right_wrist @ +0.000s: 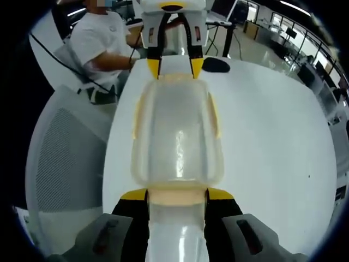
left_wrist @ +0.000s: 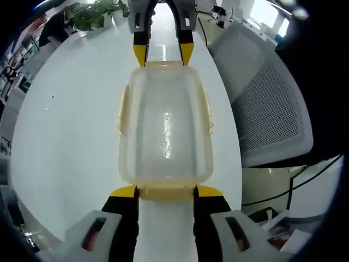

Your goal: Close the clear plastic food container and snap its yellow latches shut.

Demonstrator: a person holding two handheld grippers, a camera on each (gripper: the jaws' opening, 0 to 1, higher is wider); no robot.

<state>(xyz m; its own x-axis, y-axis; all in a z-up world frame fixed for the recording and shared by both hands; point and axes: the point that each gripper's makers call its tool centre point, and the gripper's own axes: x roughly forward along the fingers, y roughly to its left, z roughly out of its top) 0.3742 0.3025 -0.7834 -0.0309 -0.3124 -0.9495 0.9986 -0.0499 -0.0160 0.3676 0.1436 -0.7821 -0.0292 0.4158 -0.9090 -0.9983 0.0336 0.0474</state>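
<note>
Resting on a white table [left_wrist: 71, 136], a clear plastic food container [left_wrist: 165, 131] lies lengthwise between two hand-held grippers that face each other from its short ends. In the left gripper view, the left gripper [left_wrist: 166, 192] has its two black, yellow-tipped jaws spread apart, one at each corner of the near end of the container, with the pale yellow end latch [left_wrist: 166, 192] sitting in the gap between them; the tips look to be touching or almost touching the container (which of the two cannot be told). At the far end, the right gripper [left_wrist: 163, 54] stands the same way, jaws apart on either side of the far latch [left_wrist: 163, 64]. The right gripper view gives the mirror picture: the right gripper [right_wrist: 176, 195] open at the near end latch [right_wrist: 176, 196], the left gripper [right_wrist: 174, 68] open at the far end. Two more latches run along the long sides [left_wrist: 122, 112] [left_wrist: 207, 109] and appear to lie against the walls. The lid seems to be on the container, though the blurred plastic leaves that uncertain. A grey mesh office chair [left_wrist: 267, 109] stands just beside the table. A potted plant [left_wrist: 95, 13] sits at the table's far end in the left gripper view, and a seated person in a white shirt [right_wrist: 106, 41] is beyond the table in the right gripper view.
</note>
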